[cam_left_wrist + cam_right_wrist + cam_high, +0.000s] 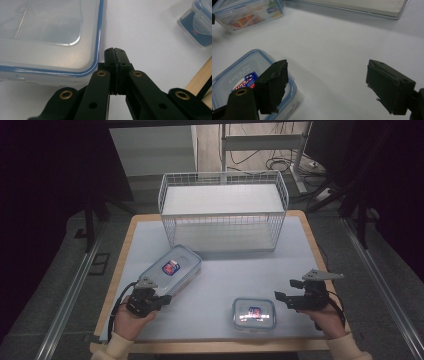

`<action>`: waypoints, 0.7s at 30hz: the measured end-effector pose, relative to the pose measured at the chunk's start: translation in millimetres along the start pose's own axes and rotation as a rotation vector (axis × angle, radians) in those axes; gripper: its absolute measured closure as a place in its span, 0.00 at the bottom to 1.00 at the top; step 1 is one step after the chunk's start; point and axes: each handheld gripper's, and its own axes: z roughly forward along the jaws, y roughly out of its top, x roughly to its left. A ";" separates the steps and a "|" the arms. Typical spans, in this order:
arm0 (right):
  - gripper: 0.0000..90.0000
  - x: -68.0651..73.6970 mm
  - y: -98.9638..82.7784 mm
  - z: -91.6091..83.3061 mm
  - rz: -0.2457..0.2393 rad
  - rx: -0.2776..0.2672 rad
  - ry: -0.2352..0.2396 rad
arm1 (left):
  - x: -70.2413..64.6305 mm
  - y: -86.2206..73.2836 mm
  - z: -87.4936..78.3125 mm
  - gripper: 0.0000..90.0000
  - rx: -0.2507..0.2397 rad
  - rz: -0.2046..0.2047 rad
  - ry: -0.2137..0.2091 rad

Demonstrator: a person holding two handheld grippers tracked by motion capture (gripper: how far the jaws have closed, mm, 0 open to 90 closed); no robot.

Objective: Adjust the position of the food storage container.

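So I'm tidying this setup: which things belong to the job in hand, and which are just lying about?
In the job:
large container, beside the shut left tool
small container, near the open right tool

Lying about:
wire basket, at the table's far edge
cables on the floor

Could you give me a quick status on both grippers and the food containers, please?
Left gripper shut, empty, beside large container. Right gripper open, empty, by small container. Wire basket behind, path clear.

Grippers: left gripper (161,300) and right gripper (283,290) black, brass-ringed screw holes, grey triangular top plates, black cables; cream sleeves.
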 end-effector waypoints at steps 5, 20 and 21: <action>0.20 -1.3 -0.7 0.1 -0.001 0.001 -0.001 | 4.6 -0.8 -1.8 1.00 0.000 -0.013 0.009; 0.20 -1.1 -0.2 -0.4 0.002 0.000 -0.002 | 35.4 -6.5 -12.7 1.00 -0.008 -0.082 0.041; 0.20 -1.0 -0.2 -0.4 0.002 -0.001 -0.002 | 37.7 -6.7 -13.3 1.00 -0.009 -0.084 0.040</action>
